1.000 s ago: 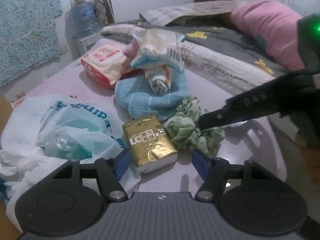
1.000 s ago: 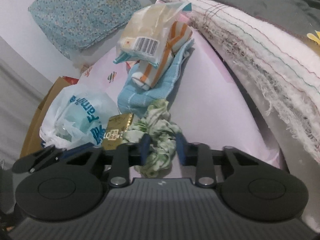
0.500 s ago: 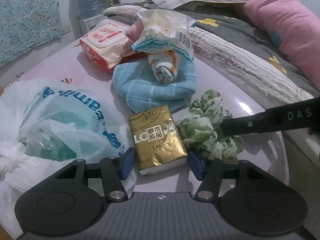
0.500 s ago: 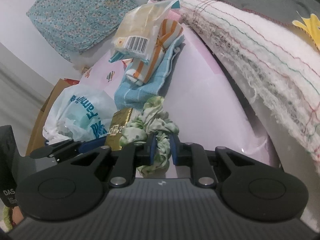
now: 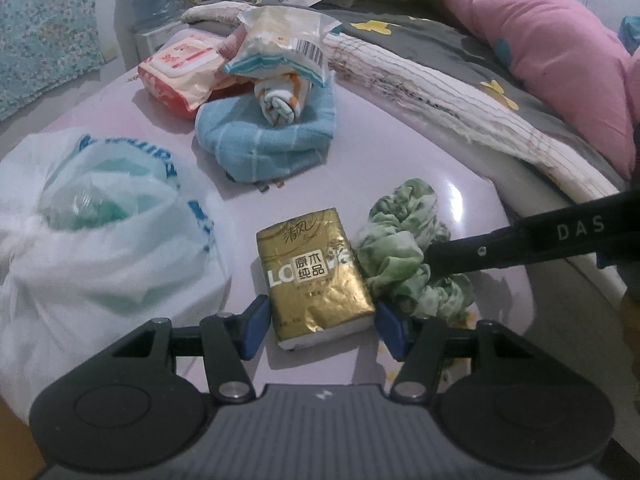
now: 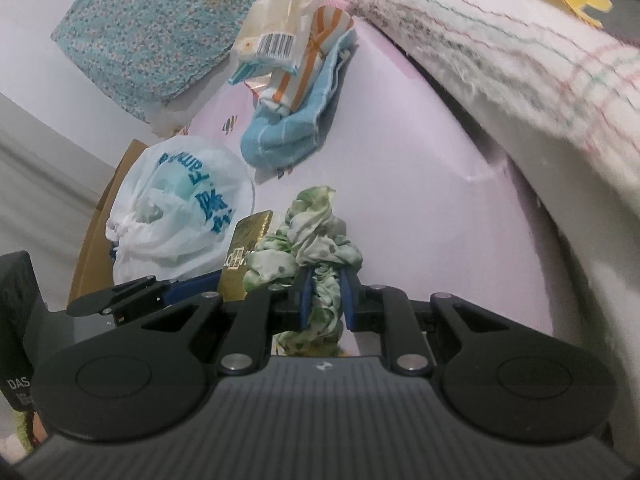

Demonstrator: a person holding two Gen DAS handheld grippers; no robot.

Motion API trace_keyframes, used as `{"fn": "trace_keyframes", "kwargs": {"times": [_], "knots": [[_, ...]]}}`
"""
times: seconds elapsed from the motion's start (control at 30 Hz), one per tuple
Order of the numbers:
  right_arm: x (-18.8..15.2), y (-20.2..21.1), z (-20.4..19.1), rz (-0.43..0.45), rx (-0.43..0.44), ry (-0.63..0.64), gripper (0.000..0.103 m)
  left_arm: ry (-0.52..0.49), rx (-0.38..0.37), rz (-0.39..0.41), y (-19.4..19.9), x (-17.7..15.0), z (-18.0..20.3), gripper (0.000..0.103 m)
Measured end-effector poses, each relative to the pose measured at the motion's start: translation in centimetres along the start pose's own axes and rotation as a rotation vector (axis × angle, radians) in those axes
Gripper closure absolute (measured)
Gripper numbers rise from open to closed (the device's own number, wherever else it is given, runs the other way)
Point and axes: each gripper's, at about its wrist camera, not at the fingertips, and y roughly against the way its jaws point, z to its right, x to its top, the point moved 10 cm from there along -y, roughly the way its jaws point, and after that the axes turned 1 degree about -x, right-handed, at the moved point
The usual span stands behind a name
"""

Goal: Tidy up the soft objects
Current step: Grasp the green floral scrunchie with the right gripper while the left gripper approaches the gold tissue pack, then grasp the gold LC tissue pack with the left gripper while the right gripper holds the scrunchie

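Observation:
A gold tissue pack [image 5: 316, 272] lies on the pale pink table [image 5: 400, 152], between the open fingers of my left gripper [image 5: 320, 326]. A green scrunchie [image 5: 404, 244] lies right beside the pack. My right gripper [image 6: 325, 300] is shut on the green scrunchie [image 6: 316, 240]; its black finger [image 5: 520, 244] shows in the left wrist view, reaching in from the right. The gold pack also shows in the right wrist view [image 6: 248, 248], left of the scrunchie.
A white plastic bag [image 5: 92, 232] sits at the left. A blue towel [image 5: 272, 144] carries a rolled orange-striped cloth [image 5: 280, 100] and a plastic packet [image 5: 284, 44]. A wet-wipes pack [image 5: 180, 72] lies behind. A bed with blankets [image 5: 440, 92] and a pink pillow [image 5: 552, 64] borders the right.
My right gripper has closed on the scrunchie. My left gripper has moved forward so its open fingers straddle the gold tissue pack.

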Motion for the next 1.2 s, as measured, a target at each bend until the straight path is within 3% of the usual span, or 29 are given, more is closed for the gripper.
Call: {"fn": "trace_keyframes", "kwargs": {"times": [0.17, 0.3, 0.37, 0.57, 0.83, 1.0, 1.2], "knots": [[-0.8, 0.4, -0.1, 0.0, 0.004, -0.009, 0.086, 0.017, -0.025, -0.002, 0.9, -0.9, -0.4, 0.044], [-0.6, 0.6, -0.2, 0.008, -0.011, 0.003, 0.084, 0.033, -0.047, 0.001, 1.6, -1.1, -0.7, 0.034], [-0.3, 0.8, -0.2, 0.013, -0.012, 0.006, 0.075, 0.035, -0.056, 0.006, 1.9, -0.9, -0.7, 0.028], [0.6, 1.3, -0.9, 0.027, -0.023, 0.048, 0.051, 0.093, -0.075, -0.007, 1.3, 0.0, -1.3, 0.026], [0.4, -0.2, -2.0, -0.011, -0.04, 0.114, 0.051, 0.153, -0.106, -0.07, -1.2, -0.1, -2.0, 0.031], [0.1, -0.8, -2.8, -0.029, -0.073, 0.185, 0.051, 0.134, -0.092, -0.051, -1.3, -0.1, -2.0, 0.04], [0.1, -1.2, -3.3, -0.044, -0.107, 0.234, 0.054, 0.132, -0.089, -0.036, -1.1, -0.1, -2.2, 0.043]]}}
